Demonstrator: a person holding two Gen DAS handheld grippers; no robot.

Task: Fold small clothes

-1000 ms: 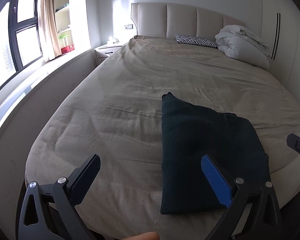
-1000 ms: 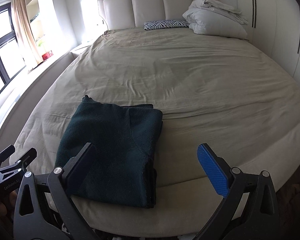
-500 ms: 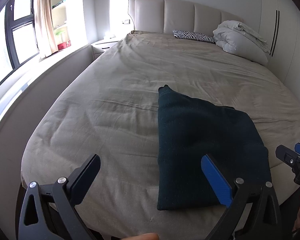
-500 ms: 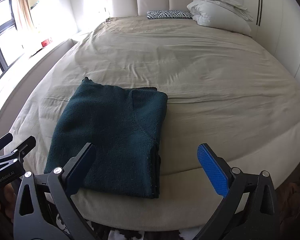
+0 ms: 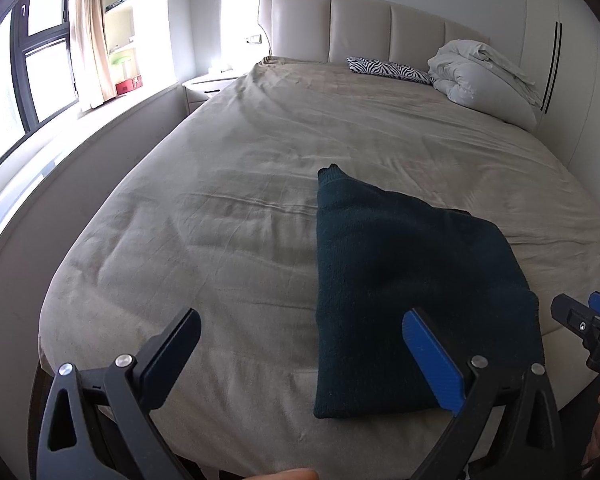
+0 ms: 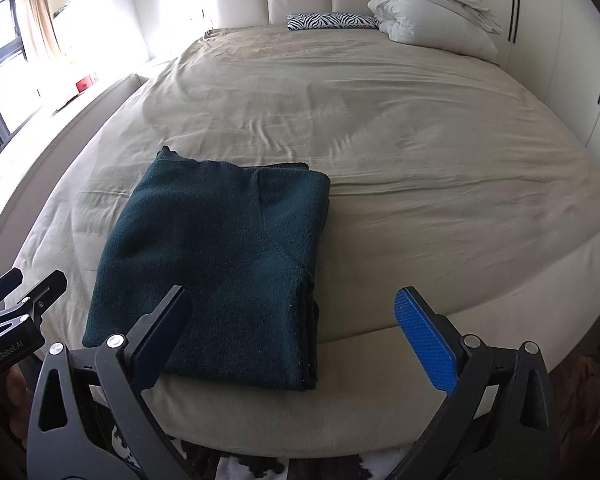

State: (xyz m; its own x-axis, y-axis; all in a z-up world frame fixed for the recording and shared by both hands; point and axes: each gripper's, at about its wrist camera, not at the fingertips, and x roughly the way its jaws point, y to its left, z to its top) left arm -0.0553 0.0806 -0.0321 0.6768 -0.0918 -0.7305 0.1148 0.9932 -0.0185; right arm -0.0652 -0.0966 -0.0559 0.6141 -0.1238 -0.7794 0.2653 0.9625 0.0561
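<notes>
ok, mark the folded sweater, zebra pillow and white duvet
folded sweater (image 6: 220,248), right wrist view, middle of top layer
zebra pillow (image 6: 332,21), right wrist view, centre of striped face
white duvet (image 5: 480,76), left wrist view, middle of bundle

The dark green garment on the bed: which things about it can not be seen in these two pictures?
- Dark green garment: inner layers and sleeves hidden by its own folds, both views.
- Its near edge: partly covered by the left gripper and right gripper.
- Its type: cannot tell.
</notes>
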